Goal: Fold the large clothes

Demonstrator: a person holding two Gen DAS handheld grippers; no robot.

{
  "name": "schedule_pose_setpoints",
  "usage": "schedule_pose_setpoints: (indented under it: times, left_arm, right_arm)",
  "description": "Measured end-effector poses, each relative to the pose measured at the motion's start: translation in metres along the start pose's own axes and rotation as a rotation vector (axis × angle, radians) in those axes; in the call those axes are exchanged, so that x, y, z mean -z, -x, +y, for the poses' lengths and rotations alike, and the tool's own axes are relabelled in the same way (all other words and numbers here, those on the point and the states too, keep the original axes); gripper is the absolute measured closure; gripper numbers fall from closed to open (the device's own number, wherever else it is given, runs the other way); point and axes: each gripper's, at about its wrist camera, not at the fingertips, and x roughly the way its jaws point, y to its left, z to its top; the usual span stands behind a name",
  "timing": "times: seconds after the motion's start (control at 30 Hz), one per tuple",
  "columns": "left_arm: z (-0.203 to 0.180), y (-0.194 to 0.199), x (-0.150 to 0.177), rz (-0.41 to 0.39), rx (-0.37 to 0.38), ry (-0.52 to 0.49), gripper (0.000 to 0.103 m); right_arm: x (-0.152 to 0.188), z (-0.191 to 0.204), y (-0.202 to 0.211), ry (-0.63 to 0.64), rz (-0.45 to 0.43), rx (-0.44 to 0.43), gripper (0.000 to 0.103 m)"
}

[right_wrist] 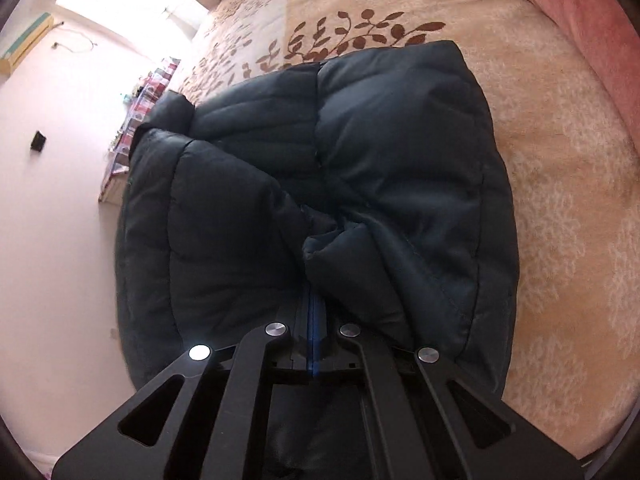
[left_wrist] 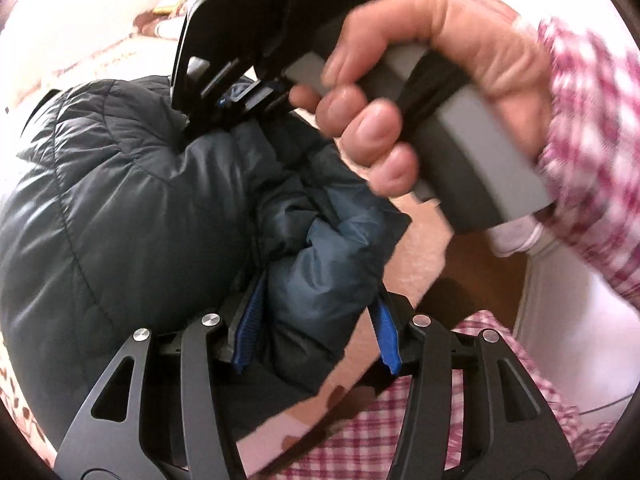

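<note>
While the dark puffer jacket lies bunched on the leaf-patterned bedspread, both grippers work at its near edge. Right gripper: blue pads pressed flat together, pinching a fold of the jacket's near hem; the bulk of the garment spreads away from the jaws toward the far side of the bed, its central seam running roughly in line with the fingers. Left gripper: jaws standing partly apart, a lump of jacket fabric sitting between the blue pads; whether the pads press it cannot be told, looks loose. From the left view, the person's right hand on its grey handle is just above the jacket, checked sleeve behind. Judgement: the right side carries the fold, and any draw goes across the jacket away from the jaws.
</note>
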Motion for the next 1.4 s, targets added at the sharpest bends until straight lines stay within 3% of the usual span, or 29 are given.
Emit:
schedule_pose_setpoints:
  times: [0.17,0.37,0.53,0.93,1.1,1.23,1.4]
  left_arm:
    - [0.006,0.019,0.003,-0.001,0.086,0.051,0.054]
    - [0.006,0.046,0.011,-0.02,0.133,0.041,0.054]
    - [0.014,0.074,0.017,-0.077,0.11,0.043,0.054]
    - [0.048,0.111,0.043,-0.176,0.032,0.193,0.054]
    - [0.049,0.119,0.051,-0.206,0.012,0.245,0.054]
    - [0.059,0.124,0.062,-0.223,0.032,0.332,0.054]
    - [0.065,0.134,0.083,-0.248,0.02,0.412,0.054]
  right_arm:
    - [0.004,0.0,-0.001,0.013,-0.001,0.022,0.103]
    - [0.006,-0.003,0.005,-0.017,-0.007,0.0,0.103]
    - [0.007,0.0,0.008,-0.022,-0.021,0.015,0.103]
    - [0.025,0.022,0.049,-0.026,-0.115,0.065,0.103]
    - [0.055,0.044,0.087,0.015,-0.221,0.073,0.102]
    - [0.1,0.058,0.108,0.026,-0.297,-0.003,0.101]
    - [0.156,0.059,0.104,0.035,-0.291,-0.017,0.101]
